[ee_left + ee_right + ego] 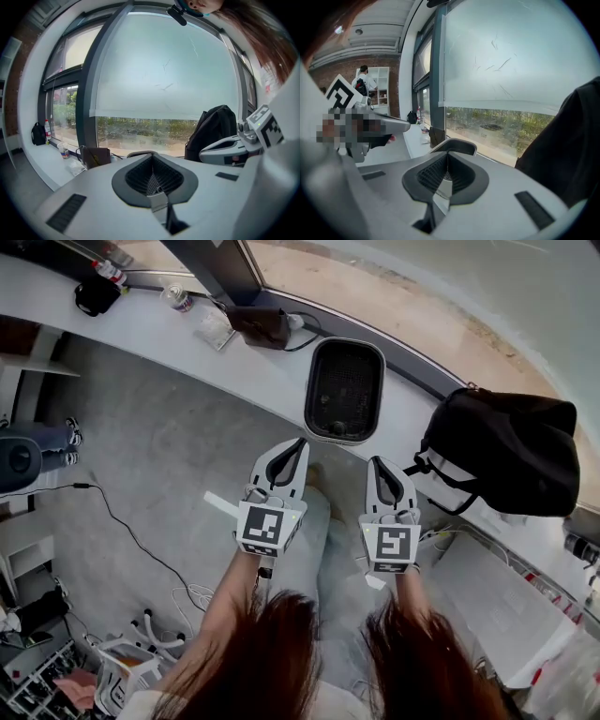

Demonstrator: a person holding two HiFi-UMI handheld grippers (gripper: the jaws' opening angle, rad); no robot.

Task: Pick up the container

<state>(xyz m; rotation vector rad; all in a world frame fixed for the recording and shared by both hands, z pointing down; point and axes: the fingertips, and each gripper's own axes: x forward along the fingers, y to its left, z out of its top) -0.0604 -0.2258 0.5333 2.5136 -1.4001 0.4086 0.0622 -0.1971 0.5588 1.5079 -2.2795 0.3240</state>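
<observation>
The container [344, 390], a dark rounded-rectangle tub with a pale rim, sits on the white counter [159, 334] below the window, empty as far as the head view shows. Both tools hang short of it, apart from it and over the floor side of the counter edge.

The left gripper [298, 442] has its jaws pressed together with nothing between them. From its tip the container lies at about 1 o'clock in the head view. In the left gripper view the same gripper [151, 158] points at the tub, whose rim [140, 153] peeks just over the closed tips at 12 o'clock.

The right gripper [378, 463] is likewise closed on nothing. The container lies at about 11 o'clock from it. In the right gripper view the tips [446, 154] meet, and the container rim [461, 146] shows just above them, toward 1 o'clock.

A black backpack [506, 451] rests on the counter at 3 o'clock of the container, near but apart. A brown pouch [258, 324] lies at its 10 o'clock.
</observation>
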